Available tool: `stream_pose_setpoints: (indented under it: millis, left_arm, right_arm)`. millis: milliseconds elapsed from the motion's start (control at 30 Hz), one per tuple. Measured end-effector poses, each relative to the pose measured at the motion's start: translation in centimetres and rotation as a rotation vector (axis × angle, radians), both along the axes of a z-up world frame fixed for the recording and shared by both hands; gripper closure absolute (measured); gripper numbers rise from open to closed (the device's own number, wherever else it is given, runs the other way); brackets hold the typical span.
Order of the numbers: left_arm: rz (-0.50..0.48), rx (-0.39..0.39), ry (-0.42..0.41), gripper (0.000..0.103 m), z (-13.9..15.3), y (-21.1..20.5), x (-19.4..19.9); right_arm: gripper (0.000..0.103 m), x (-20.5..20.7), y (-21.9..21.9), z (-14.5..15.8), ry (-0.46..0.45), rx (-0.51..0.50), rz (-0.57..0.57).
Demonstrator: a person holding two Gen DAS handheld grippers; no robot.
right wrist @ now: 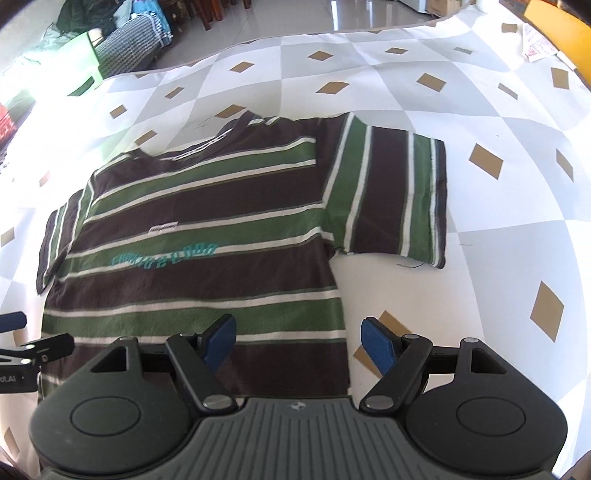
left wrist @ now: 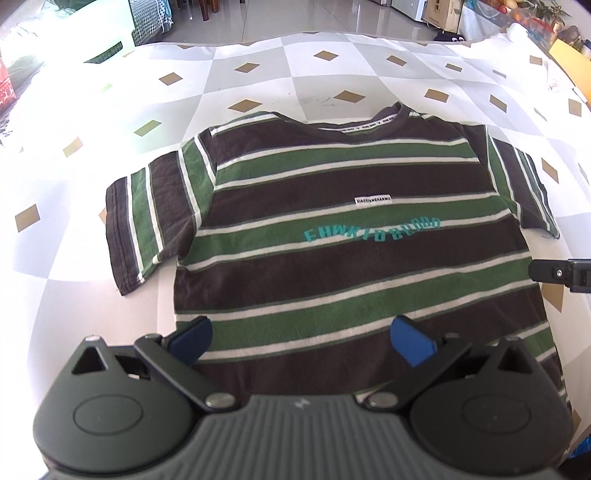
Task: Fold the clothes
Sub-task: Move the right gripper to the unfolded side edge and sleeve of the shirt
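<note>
A striped T-shirt (left wrist: 332,229) in dark brown, green and white lies flat and face up on the table, collar away from me, both short sleeves spread out. Teal lettering crosses its chest. My left gripper (left wrist: 301,338) hovers over the shirt's lower left part, jaws wide apart with only fabric below them. In the right wrist view the same shirt (right wrist: 207,236) fills the left half. My right gripper (right wrist: 299,339) stands open above the shirt's lower right edge, one blue pad over the cloth and the other over the tablecloth.
The table wears a tablecloth (left wrist: 258,85) of white and grey diamonds with tan squares. A paper slip (right wrist: 537,46) and a yellow object (right wrist: 554,22) lie at the far right. Beyond the far edge are tiled floor, a green bin (right wrist: 83,79) and furniture.
</note>
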State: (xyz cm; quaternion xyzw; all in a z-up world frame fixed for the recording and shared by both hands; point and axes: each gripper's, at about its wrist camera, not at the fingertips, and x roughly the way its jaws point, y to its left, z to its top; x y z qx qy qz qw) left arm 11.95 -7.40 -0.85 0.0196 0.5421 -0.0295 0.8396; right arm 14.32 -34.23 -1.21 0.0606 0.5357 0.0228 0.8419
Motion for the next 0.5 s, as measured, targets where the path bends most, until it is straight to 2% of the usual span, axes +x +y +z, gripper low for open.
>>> stream_pose_setpoints:
  millis: [333,500]
  left_arm:
    - [0.081,0.027,-0.01,0.0,-0.6,2.6,3.0]
    - [0.16,-0.032,0.081,0.0,-2.4,4.6,3.9]
  right_arm:
    - [0.029,3.9,-5.3,-0.8,-0.018,0.018,-0.239]
    - [0.029,5.4,-7.0,-1.4,-0.028,0.035,-0.332]
